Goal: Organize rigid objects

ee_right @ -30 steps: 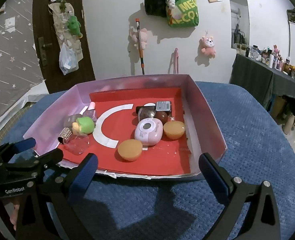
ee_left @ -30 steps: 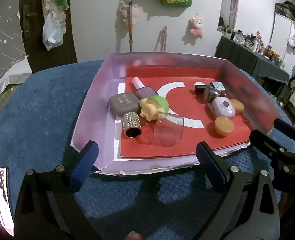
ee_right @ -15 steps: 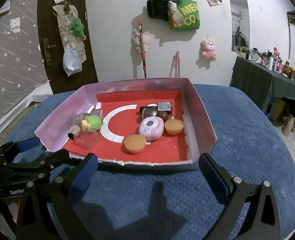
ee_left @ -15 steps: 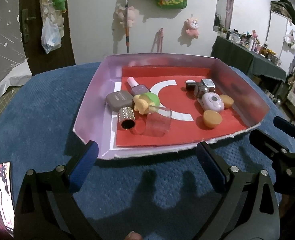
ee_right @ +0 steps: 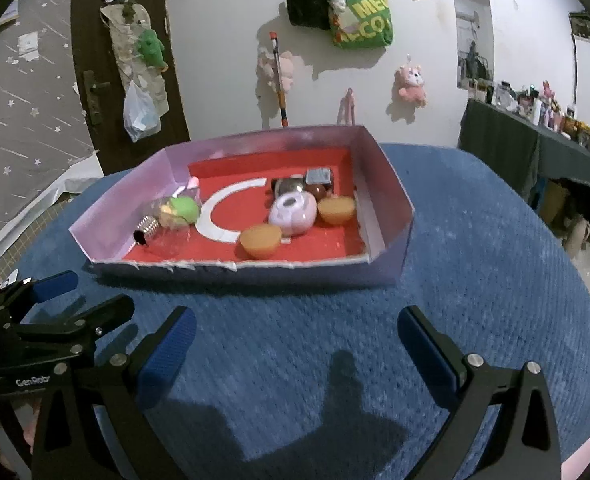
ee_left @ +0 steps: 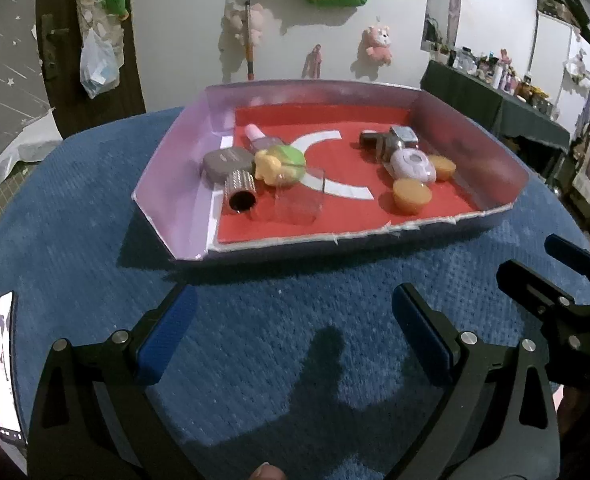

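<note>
A shallow lilac box [ee_left: 167, 168] [ee_right: 387, 204] with a red floor sits on the blue cloth. Inside lie a green and yellow toy [ee_left: 281, 162] [ee_right: 179, 210], a studded metal tube [ee_left: 240, 192], a clear cup [ee_left: 299, 200], a grey compact [ee_left: 225, 160], a lilac round case [ee_left: 411, 164] [ee_right: 293, 212], two orange lids [ee_left: 411, 197] [ee_right: 261, 240] and dark small items [ee_left: 391, 142]. My left gripper [ee_left: 293, 336] and my right gripper [ee_right: 295, 344] both stand open and empty over the cloth, well short of the box's near wall.
A phone [ee_left: 1, 364] lies at the cloth's left edge. The right gripper's fingers [ee_left: 567, 276] show beside the left one. Behind the box are a white wall with hung plush toys [ee_right: 411, 84], a dark door [ee_right: 107, 80] and a cluttered dark table [ee_left: 495, 96].
Both grippers have drawn back from the box toward me; more blue cloth now lies between the fingers and the box's near wall. Both stay open. The objects in the box have not moved.
</note>
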The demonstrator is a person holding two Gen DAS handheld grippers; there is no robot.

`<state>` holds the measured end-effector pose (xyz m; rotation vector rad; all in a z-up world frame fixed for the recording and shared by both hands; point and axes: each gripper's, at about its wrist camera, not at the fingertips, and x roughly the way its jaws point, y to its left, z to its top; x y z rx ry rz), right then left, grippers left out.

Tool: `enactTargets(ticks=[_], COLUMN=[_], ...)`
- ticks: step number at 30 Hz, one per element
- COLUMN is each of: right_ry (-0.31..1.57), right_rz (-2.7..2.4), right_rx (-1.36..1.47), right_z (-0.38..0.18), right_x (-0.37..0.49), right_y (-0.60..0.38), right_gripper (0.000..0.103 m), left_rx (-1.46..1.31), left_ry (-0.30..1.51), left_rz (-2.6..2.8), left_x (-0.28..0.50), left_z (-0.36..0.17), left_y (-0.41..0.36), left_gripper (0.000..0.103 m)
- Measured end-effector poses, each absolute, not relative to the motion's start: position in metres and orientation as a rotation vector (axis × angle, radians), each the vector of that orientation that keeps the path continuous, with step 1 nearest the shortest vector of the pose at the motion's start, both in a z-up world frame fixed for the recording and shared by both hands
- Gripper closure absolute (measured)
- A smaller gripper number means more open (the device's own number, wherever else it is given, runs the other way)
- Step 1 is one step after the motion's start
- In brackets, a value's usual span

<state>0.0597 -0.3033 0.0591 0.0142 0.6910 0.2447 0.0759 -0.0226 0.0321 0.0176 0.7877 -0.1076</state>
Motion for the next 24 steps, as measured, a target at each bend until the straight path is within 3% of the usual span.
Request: enactTargets(ticks=[24], right_ry=[0.782], right_rz=[0.216], right_rx=[0.012], right_z=[0.03], right_x=[0.061], right_y=[-0.308], right_gripper=[0.0], left_rx=[-0.001], left_ry=[0.882], left_rz=[-0.107], left_x=[0.079], left_z=[0.004], left_y=[-0.021], left_gripper=[0.003])
